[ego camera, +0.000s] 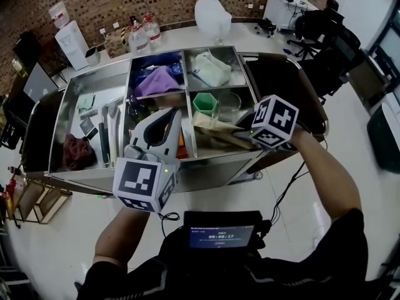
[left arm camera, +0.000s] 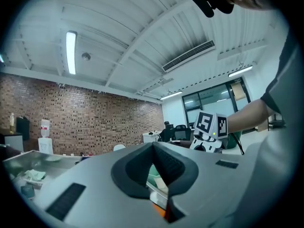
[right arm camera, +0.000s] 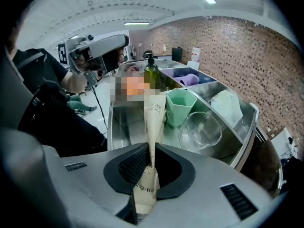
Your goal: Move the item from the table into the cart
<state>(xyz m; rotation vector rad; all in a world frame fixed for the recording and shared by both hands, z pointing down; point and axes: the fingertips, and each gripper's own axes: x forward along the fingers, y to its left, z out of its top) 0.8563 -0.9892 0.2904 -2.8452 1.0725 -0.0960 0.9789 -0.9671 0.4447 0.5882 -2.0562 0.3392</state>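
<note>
My right gripper (ego camera: 242,132) (right arm camera: 151,161) is shut on a long beige paper packet (ego camera: 215,130) (right arm camera: 155,113) with "tooth brush" print. It holds the packet slanting down over the near right compartment of the steel cart (ego camera: 156,175), beside a green hexagonal cup (ego camera: 204,103) (right arm camera: 183,106) and a clear glass bowl (ego camera: 229,105) (right arm camera: 203,129). My left gripper (ego camera: 172,116) (left arm camera: 153,146) hovers level over the cart's near middle, its jaws together at the tips with nothing between them.
The cart's other compartments hold a purple cloth (ego camera: 156,81), a white bag (ego camera: 211,67), a green pump bottle (right arm camera: 151,72), tools and a dark red cloth (ego camera: 76,152). Behind the cart a white table (ego camera: 187,36) carries bottles. Office chairs (ego camera: 325,30) stand at the far right.
</note>
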